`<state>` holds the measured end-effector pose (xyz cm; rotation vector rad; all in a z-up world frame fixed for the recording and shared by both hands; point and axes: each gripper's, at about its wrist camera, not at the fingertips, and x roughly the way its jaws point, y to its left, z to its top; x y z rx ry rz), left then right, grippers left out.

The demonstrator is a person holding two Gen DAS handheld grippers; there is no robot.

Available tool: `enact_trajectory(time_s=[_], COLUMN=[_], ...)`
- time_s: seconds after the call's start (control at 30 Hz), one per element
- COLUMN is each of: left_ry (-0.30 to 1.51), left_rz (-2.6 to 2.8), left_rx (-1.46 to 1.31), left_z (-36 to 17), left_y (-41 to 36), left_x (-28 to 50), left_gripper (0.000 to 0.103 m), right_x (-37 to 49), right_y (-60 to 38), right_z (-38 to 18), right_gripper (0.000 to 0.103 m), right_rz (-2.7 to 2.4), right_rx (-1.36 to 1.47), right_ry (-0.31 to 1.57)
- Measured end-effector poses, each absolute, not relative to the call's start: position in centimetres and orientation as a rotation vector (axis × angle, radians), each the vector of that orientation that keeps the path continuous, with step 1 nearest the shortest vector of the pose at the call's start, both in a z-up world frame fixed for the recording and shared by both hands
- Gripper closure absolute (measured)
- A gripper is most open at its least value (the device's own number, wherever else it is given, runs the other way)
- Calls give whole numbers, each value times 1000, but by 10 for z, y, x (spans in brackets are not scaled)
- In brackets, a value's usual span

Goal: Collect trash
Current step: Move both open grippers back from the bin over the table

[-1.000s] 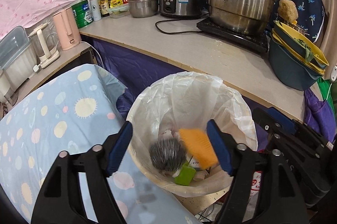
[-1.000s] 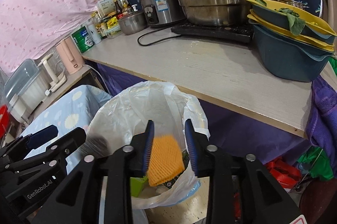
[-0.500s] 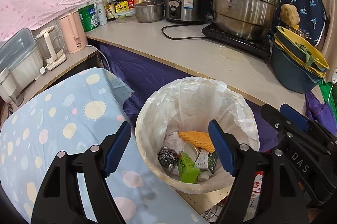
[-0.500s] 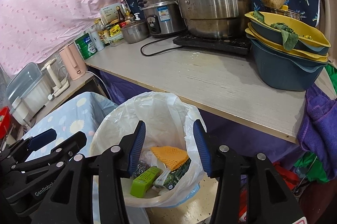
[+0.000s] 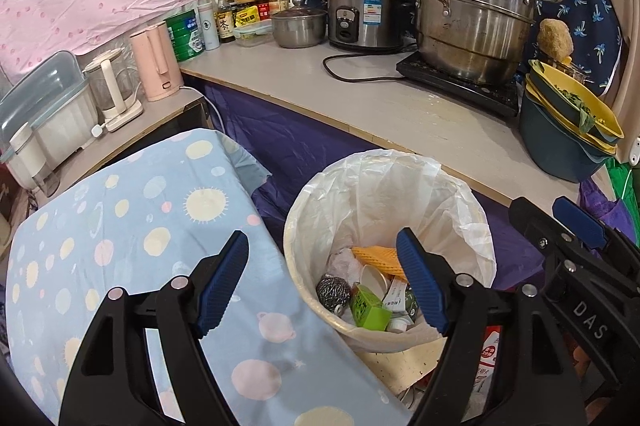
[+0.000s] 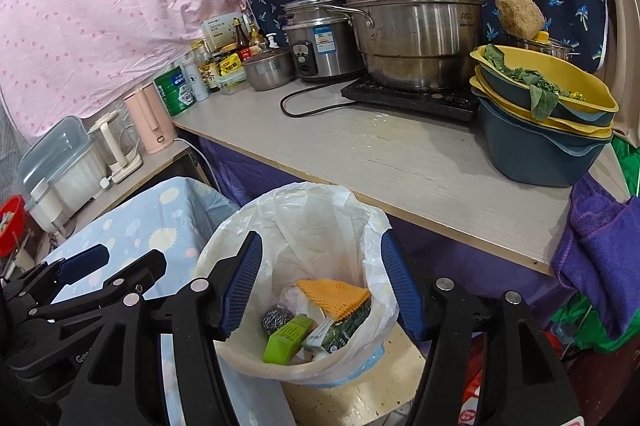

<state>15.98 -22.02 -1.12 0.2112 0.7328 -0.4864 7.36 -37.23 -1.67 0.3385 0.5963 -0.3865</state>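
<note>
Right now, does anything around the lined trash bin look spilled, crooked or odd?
Nothing spilled. The orange ribbed sponge, steel wool scrubber and green carton all lie inside the white-lined bin. One oddity: a wilted green leaf droops over the yellow basin's rim.

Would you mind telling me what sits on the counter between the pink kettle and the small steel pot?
A green tin, a white bottle, dark sauce bottles and a clear lidded box stand between pink kettle and steel pot, clearest in the left wrist view.
</note>
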Motion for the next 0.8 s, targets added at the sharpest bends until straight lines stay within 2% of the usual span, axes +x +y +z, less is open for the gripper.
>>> enact_trajectory(time_s=[0.37, 0.63, 0.8], left_ry=[728, 736, 743], left_rz=[-436, -406, -388], left_rx=[201, 183, 179], left_z=[-6, -5, -8], left_y=[-192, -171, -159], left_x=[148, 143, 139], left_gripper=[16, 16, 13], right_x=[61, 53, 44], right_y=[-347, -338, -334], right_z=[-4, -2, -5], right_gripper=[35, 34, 27], right_rz=[-370, -375, -385], right_rx=[304, 293, 286], right_ry=[594, 603, 613])
